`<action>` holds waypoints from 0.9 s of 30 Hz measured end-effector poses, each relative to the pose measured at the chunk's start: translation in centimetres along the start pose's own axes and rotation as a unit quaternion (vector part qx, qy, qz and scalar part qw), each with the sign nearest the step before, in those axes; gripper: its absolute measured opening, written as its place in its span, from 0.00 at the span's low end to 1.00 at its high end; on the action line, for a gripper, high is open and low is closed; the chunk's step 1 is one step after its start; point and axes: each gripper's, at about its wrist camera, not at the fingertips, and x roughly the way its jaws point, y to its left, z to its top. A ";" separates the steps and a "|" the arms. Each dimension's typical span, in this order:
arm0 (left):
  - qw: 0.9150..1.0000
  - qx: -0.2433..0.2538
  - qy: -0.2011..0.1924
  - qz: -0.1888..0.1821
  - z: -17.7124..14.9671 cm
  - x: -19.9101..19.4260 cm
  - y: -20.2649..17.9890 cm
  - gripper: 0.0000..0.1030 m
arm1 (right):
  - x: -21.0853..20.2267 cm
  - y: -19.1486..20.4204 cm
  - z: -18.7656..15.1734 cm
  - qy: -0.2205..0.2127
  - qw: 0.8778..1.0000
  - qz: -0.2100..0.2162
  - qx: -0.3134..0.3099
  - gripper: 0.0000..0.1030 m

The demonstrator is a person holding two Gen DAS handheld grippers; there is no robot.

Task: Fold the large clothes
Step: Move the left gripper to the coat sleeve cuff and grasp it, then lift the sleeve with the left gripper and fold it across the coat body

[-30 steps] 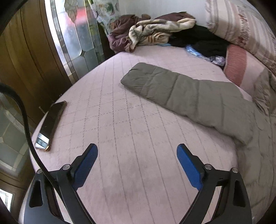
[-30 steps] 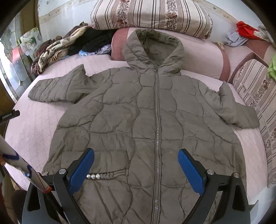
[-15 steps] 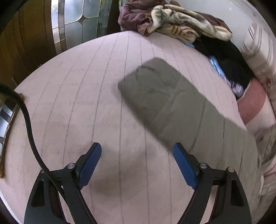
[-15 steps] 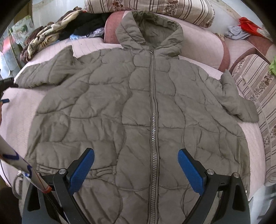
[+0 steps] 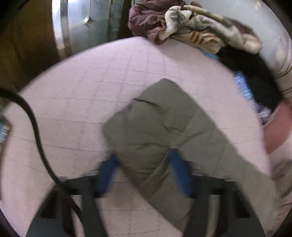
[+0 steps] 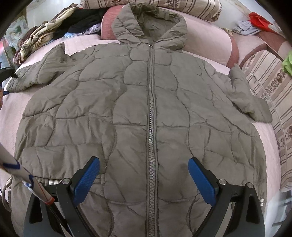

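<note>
One olive quilted puffer jacket (image 6: 149, 116) spread face up across the pink quilted bed (image 5: 82, 102), zipped, hood toward the far striped pillow (image 6: 164, 5). Left sleeve (image 5: 164, 131) caught between the blue pads of the left tongs (image 5: 144, 175), closing on it amid blur, cloth bunching between them. Right tongs (image 6: 144, 182) spread wide above the near hem, zipper (image 6: 151, 127) running between the pads, nothing pinched. Puffy, wavy-stitched fabric, creased. Crumpled blankets (image 5: 191, 27) heaped at the far left corner.
</note>
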 end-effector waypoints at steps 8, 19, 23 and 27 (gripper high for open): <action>0.999 0.032 -0.012 -0.039 -0.7 -5.5 -2.3 0.16 | -0.6 -1.0 -0.3 -0.002 1.000 -0.006 0.010 0.96; 0.969 0.146 -0.029 -0.197 -8.7 -18.3 -12.1 0.12 | -4.0 -3.8 -1.5 -0.041 0.998 0.003 0.039 0.95; 0.953 0.191 -0.005 -0.233 -14.4 -20.0 -15.8 0.12 | -4.9 -5.7 -2.2 -0.048 0.997 0.002 0.055 0.95; 0.939 0.234 0.040 -0.250 -21.9 -18.9 -18.8 0.12 | -5.4 -7.9 -2.5 -0.050 0.995 -0.001 0.081 0.95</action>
